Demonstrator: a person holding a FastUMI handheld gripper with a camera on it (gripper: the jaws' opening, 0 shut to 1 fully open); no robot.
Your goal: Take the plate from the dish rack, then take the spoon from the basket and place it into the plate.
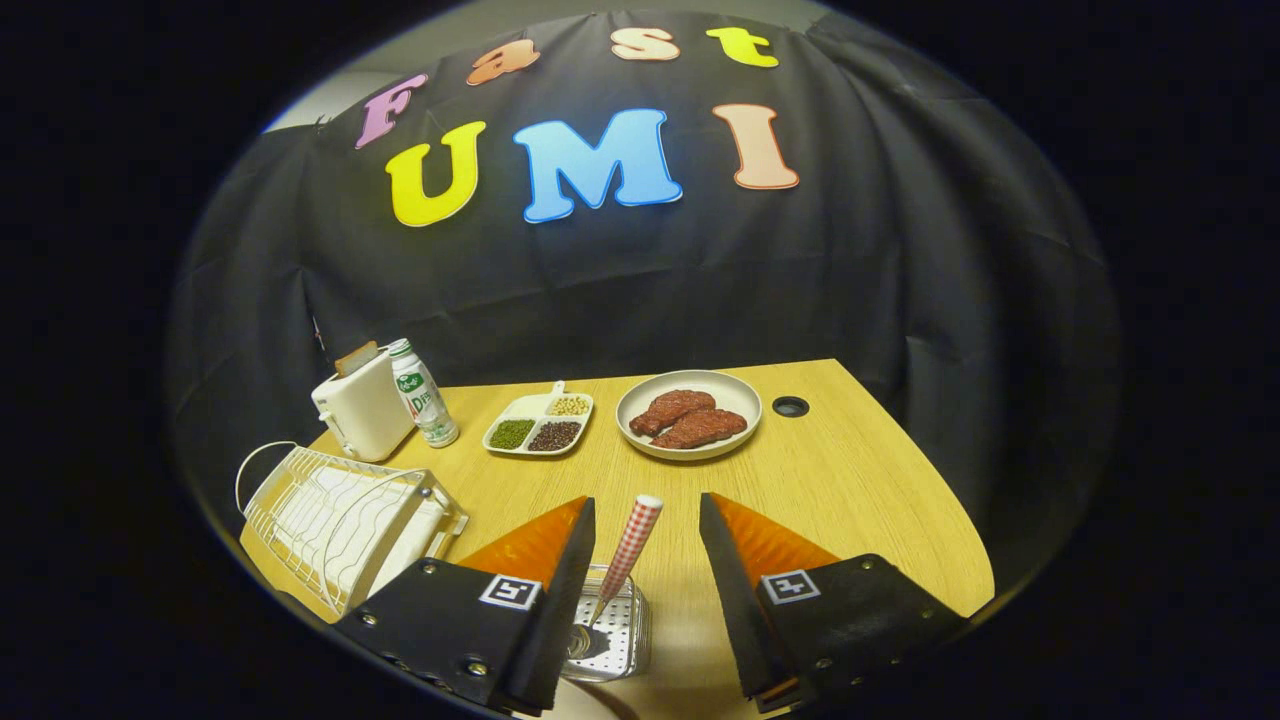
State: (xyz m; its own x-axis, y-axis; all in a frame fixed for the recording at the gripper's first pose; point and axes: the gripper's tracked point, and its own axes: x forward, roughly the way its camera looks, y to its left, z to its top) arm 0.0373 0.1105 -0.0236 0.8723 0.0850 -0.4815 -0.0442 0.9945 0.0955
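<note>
A spoon with a red-and-white checked handle (630, 548) stands tilted in a small perforated basket (625, 635) close under me. My gripper (645, 500) is open, with the top of the handle in the gap between the fingertips and touching neither finger. A white wire dish rack (340, 520) sits on the table left of the left finger; I cannot tell whether a plate is in it. Beyond the fingers, a pale round plate (735, 395) holds two brown pieces of meat.
A white toaster (360, 412) and a green-labelled bottle (422, 405) stand at the far left of the wooden table (860, 500). A divided white dish of beans (540, 425) lies next to the plate. A cable hole (790, 406) is right of the plate.
</note>
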